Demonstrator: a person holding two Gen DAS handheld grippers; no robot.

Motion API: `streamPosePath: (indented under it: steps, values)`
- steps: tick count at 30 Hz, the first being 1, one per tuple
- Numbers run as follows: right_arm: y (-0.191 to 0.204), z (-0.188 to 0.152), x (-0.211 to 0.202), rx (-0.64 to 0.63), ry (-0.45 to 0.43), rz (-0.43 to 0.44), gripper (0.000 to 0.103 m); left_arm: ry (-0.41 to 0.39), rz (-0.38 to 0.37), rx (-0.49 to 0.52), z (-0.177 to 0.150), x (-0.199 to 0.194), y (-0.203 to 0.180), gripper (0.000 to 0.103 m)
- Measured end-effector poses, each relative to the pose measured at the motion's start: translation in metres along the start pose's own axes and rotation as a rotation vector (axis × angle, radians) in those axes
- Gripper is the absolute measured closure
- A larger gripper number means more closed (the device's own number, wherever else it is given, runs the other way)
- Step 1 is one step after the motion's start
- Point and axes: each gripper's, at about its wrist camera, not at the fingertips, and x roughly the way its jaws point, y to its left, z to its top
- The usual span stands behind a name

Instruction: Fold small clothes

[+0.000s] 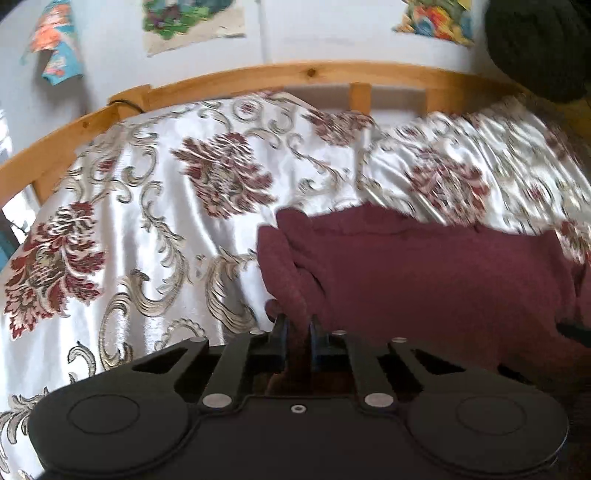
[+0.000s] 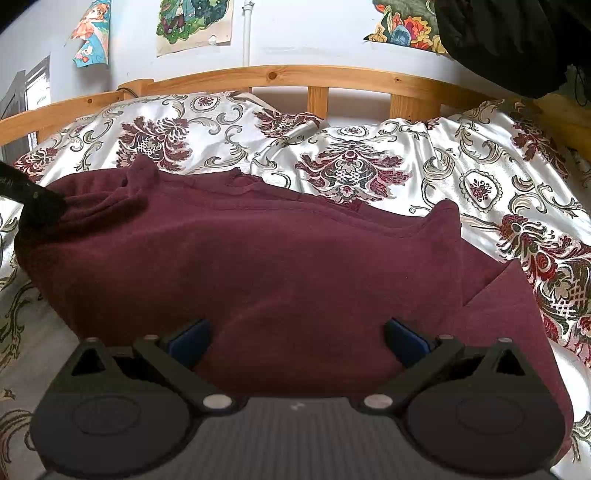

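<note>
A maroon fleece garment (image 1: 424, 273) lies spread on the bedspread. In the left wrist view my left gripper (image 1: 298, 325) is shut on a bunched fold at the garment's left edge, and the cloth is pulled up into ridges between the pads. From the right wrist view that gripper (image 2: 61, 210) appears as a dark shape at the far left, pinching the gathered corner of the garment (image 2: 277, 258). My right gripper (image 2: 297, 343) stands open over the garment's near edge. Its blue pads (image 2: 190, 341) are wide apart and not pressing on the cloth.
The bedspread (image 2: 480, 177) is shiny white satin with red and grey floral patterns, wrinkled toward the back. A wooden bed rail (image 2: 295, 74) runs behind it, against a pale wall with posters (image 2: 192, 26). A dark garment (image 2: 509, 44) hangs at the upper right.
</note>
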Motion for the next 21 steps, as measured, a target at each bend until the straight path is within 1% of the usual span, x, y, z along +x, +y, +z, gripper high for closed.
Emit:
streamPosePath:
  steps: [2,3,5,6,8,11,13,15,17,19,21]
  values:
    - [-0.005,0.007,-0.005,-0.002,0.023,0.028,0.000,-0.034,-0.009,-0.077,0.009,-0.005,0.004,0.093]
    - [-0.008,0.011,-0.010,0.012,0.013,0.044,0.000,-0.053,-0.035,-0.126,0.014,-0.009,0.006,0.094]
    - [-0.020,0.019,-0.022,0.062,-0.045,0.053,0.000,-0.079,-0.096,-0.170,0.024,-0.015,0.002,0.094]
    - [-0.028,0.024,-0.031,0.090,-0.076,0.035,0.000,-0.096,-0.121,-0.168,0.028,-0.018,-0.003,0.094]
    - [-0.043,0.032,-0.042,0.120,-0.103,-0.005,0.000,-0.134,-0.179,-0.127,0.035,-0.028,-0.020,0.094]
    - [-0.075,0.042,-0.056,0.168,-0.116,-0.081,0.000,-0.166,-0.270,-0.069,0.044,-0.041,-0.048,0.094]
    - [-0.103,0.046,-0.064,0.224,-0.111,-0.136,0.000,-0.171,-0.325,-0.032,0.047,-0.047,-0.071,0.094]
    - [-0.127,0.049,-0.068,0.278,-0.109,-0.164,0.000,-0.167,-0.371,0.022,0.046,-0.049,-0.098,0.094]
    - [-0.153,0.050,-0.069,0.331,-0.111,-0.205,0.000,-0.143,-0.416,0.071,0.041,-0.047,-0.124,0.094]
    - [-0.171,0.050,-0.068,0.369,-0.095,-0.232,0.000,-0.100,-0.453,0.110,0.032,-0.041,-0.146,0.094]
    - [-0.185,0.048,-0.067,0.412,-0.089,-0.244,0.000,-0.054,-0.471,0.148,0.022,-0.034,-0.164,0.094]
